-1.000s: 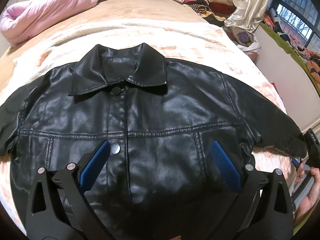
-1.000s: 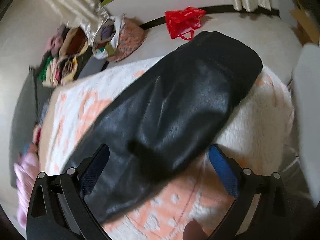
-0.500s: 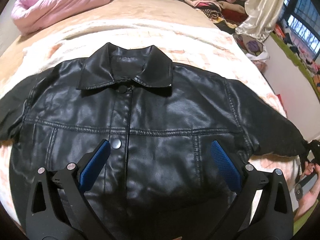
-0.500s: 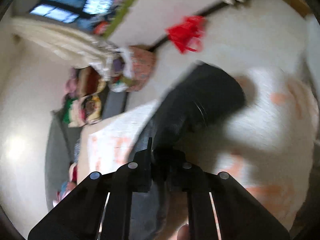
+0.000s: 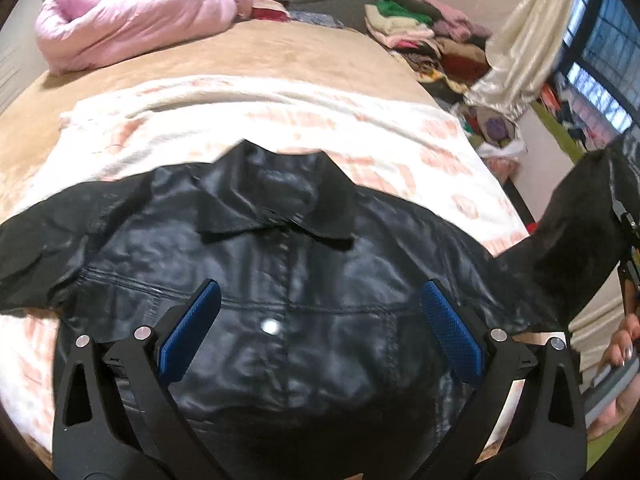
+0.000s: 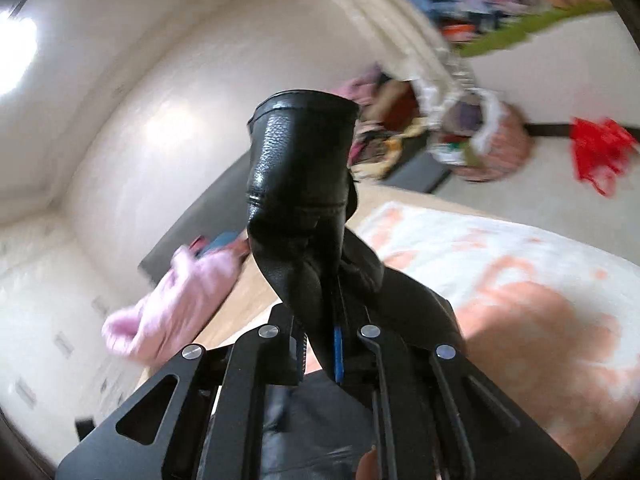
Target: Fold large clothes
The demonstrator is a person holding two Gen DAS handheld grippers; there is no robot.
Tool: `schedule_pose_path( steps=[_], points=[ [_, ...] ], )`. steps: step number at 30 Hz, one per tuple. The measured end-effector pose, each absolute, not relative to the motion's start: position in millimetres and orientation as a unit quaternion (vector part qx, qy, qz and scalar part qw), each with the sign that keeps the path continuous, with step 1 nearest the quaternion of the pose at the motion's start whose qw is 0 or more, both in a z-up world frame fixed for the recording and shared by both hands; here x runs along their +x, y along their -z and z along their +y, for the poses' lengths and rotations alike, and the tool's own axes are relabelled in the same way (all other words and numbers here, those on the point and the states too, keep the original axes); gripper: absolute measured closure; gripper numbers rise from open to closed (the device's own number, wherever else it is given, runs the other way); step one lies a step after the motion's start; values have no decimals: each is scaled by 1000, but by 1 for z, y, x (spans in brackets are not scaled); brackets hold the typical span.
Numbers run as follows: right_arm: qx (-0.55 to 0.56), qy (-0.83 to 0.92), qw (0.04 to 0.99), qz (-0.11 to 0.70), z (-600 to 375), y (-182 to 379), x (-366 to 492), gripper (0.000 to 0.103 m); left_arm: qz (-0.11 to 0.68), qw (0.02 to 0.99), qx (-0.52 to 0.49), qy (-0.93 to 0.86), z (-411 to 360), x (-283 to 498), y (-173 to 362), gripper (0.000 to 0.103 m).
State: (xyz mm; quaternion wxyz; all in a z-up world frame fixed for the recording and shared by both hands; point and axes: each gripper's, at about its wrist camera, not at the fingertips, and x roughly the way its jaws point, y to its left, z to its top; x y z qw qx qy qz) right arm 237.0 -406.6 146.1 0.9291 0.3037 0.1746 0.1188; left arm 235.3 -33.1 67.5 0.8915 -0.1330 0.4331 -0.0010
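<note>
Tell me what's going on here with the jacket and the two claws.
A person is folding a black leather jacket spread front-up on a blanket-covered bed. The right claw has just been closing and is now shut on the sleeve, which is raised off the bed with its cuff sticking up past the fingers. The left claw is open, hovering over the jacket's front and holding nothing. No fold is laid yet.

Tan bed (image 5: 304,52) under white-and-peach blanket (image 5: 360,128), black jacket (image 5: 304,280), pink quilt (image 5: 128,24).
</note>
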Motion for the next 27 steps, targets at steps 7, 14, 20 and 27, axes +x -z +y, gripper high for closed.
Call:
schedule_pose_path(
  steps=[7, 14, 20, 27],
  points=[
    [229, -206, 936, 171, -318, -174, 245, 94, 416, 890, -189, 4, 30, 230, -79, 9],
    [178, -274, 927, 183, -224, -167, 242, 94, 385, 879, -276, 52, 82, 218, -90, 9],
    [90, -323, 919, 205, -145, -136, 217, 95, 341, 861, -357, 121, 110, 206, -93, 9],
    [27, -356, 900, 250, -85, -84, 204, 94, 333, 848, -391, 132, 125, 191, -80, 9]
  ],
)
